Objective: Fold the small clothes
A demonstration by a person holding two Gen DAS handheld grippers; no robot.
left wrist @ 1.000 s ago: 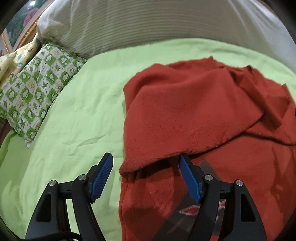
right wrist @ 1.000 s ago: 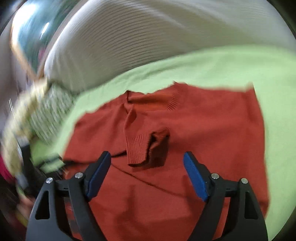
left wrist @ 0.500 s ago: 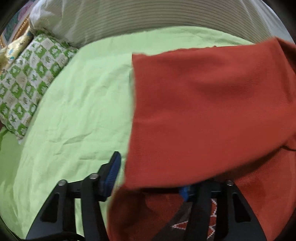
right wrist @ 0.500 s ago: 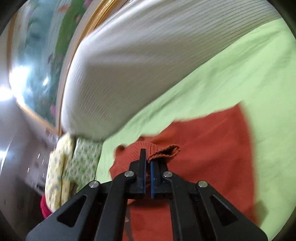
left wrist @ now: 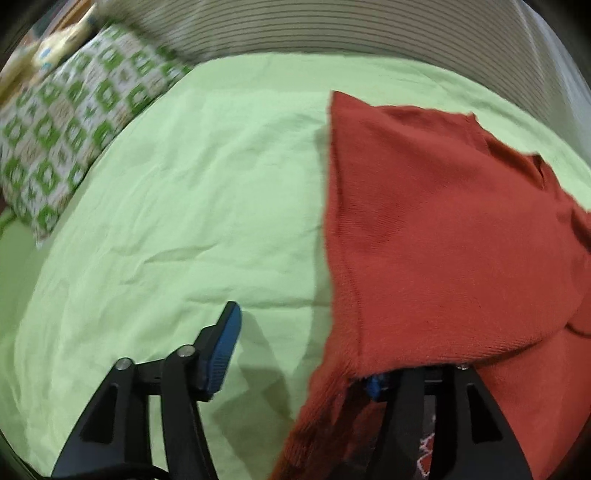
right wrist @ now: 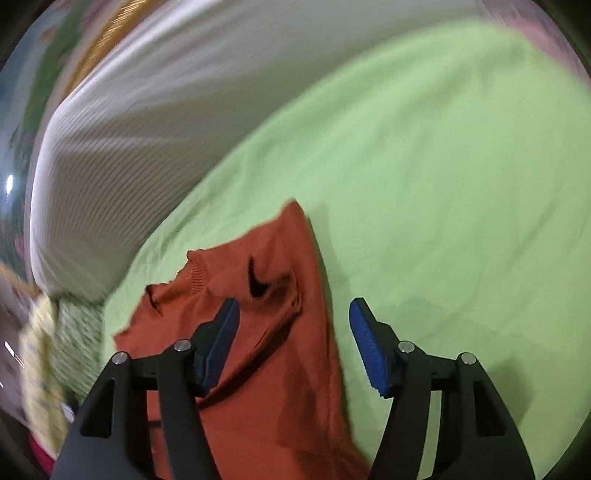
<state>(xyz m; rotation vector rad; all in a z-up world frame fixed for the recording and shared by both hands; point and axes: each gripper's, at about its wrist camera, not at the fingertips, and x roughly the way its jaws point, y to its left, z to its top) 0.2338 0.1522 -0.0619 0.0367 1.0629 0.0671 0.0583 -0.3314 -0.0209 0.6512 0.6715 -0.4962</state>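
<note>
A rust-red knitted sweater (left wrist: 443, 229) lies on the green bedsheet (left wrist: 184, 221), with one layer folded over. My left gripper (left wrist: 299, 369) is at its near left edge and its jaws are opening. The left pad (left wrist: 223, 354) is bare over the sheet, while the folded edge drapes over the right finger and hides most of that pad. In the right wrist view, my right gripper (right wrist: 295, 343) hovers over the sweater (right wrist: 288, 387), jaws opening and gripping nothing. The ribbed sleeve cuff (right wrist: 273, 291) lies loose just ahead of them.
A green-and-white patterned pillow (left wrist: 74, 122) lies at the left of the bed. A long striped white bolster (left wrist: 332, 29) runs along the far side. A dark patterned cloth (left wrist: 428, 446) peeks from under the sweater. To the sweater's right lies only green sheet (right wrist: 443, 184).
The right gripper shut on the sleeve cuff, carried it across the sweater, then opened and left it lying there. The left gripper narrowed, then widened, as the sweater's layer came over its right finger.
</note>
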